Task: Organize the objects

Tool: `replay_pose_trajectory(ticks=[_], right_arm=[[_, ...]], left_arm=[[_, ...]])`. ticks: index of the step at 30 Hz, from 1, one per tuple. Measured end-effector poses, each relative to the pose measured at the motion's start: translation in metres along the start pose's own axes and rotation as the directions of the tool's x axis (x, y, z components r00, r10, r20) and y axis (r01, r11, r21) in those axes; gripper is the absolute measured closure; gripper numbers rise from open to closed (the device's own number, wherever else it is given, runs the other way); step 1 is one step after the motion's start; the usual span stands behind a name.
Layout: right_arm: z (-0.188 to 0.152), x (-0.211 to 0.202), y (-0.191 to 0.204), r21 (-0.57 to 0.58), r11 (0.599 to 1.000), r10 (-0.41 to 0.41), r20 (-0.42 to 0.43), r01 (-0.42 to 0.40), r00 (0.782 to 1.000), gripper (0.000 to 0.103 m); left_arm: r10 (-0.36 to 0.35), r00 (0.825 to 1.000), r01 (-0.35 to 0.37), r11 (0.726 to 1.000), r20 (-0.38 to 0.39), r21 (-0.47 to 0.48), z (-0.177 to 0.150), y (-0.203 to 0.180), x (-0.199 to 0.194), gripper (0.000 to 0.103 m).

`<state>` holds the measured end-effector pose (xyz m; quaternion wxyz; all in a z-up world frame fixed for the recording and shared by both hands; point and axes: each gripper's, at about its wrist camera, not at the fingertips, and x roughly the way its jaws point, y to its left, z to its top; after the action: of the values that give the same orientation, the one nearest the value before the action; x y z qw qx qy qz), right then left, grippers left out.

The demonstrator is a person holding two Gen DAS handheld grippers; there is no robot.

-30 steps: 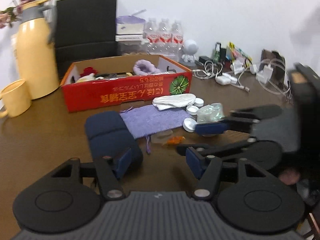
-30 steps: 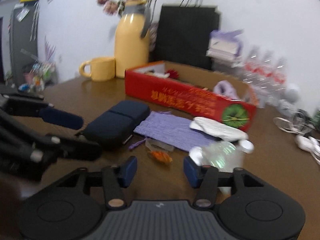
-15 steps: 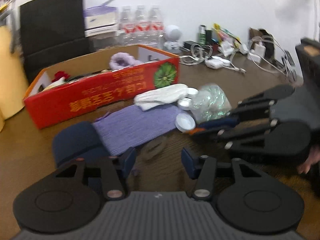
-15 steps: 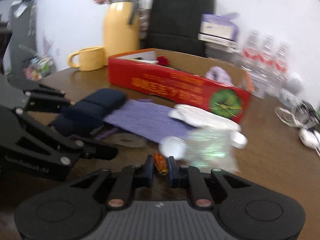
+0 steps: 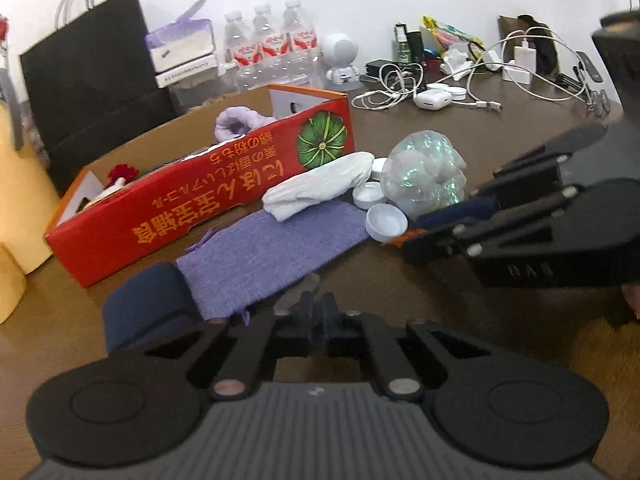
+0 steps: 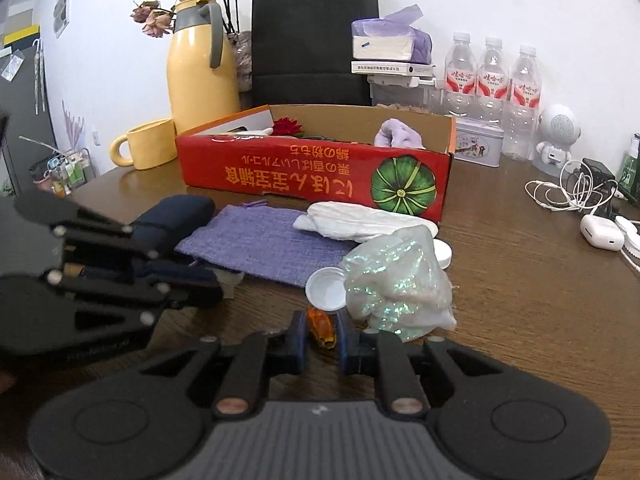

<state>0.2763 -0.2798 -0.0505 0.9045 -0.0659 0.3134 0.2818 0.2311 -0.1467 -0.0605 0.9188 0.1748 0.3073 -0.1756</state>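
Claws pinch small items beside the purple cloth (image 6: 260, 240).
Right claw (image 6: 322, 334) is clamped on an orange candy (image 6: 320, 326) near the white cap (image 6: 326, 290); left claw (image 5: 316, 316) is closed on a clear wrapper (image 5: 298, 290), low over the brown surface (image 6: 520, 280).

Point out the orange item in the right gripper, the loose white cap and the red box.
orange item (image 6: 321, 326), right wrist view, its top.
white cap (image 6: 326, 290), right wrist view, its hollow.
red box (image 6: 304, 174), right wrist view, front wall.
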Motion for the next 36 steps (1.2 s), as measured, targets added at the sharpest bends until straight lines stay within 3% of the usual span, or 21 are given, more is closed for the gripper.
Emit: replay_pose_trajectory(ticks=[9,17,23,27,30,32,36], right_arm=[[-0.005,-0.011,0.009,0.015,1.000,-0.006,0.024,0.006,1.000,0.089],[-0.022,-0.062,0.042,0.040,0.999,-0.008,0.092,0.004,0.996,0.089],[-0.026,-0.109,0.064,0.063,0.998,-0.001,0.166,-0.009,0.986,0.089],[-0.021,-0.123,0.066,0.071,0.997,-0.006,0.197,-0.009,0.980,0.089],[-0.005,-0.121,0.058,0.065,0.998,-0.014,0.195,0.002,0.981,0.089],[0.017,-0.116,0.054,0.023,1.000,-0.007,0.204,0.002,0.979,0.089],[0.087,-0.083,0.028,0.003,0.999,0.042,0.222,-0.043,0.974,0.089]], left_arm=[[-0.037,0.998,0.046,0.986,0.059,-0.159,0.000,0.012,-0.055,0.099],[-0.103,0.991,0.126,0.941,0.089,-0.314,-0.019,0.029,-0.110,0.099],[-0.093,0.983,0.142,0.935,0.161,-0.324,-0.019,0.038,-0.148,0.099],[-0.090,0.978,0.153,0.921,0.187,-0.359,-0.012,0.058,-0.150,0.099],[-0.111,0.969,0.188,0.913,0.221,-0.362,0.008,0.082,-0.144,0.099],[-0.112,0.961,0.194,0.926,0.254,-0.323,0.030,0.099,-0.139,0.099],[-0.049,0.969,0.107,0.966,0.240,-0.235,0.088,0.134,-0.094,0.099]])
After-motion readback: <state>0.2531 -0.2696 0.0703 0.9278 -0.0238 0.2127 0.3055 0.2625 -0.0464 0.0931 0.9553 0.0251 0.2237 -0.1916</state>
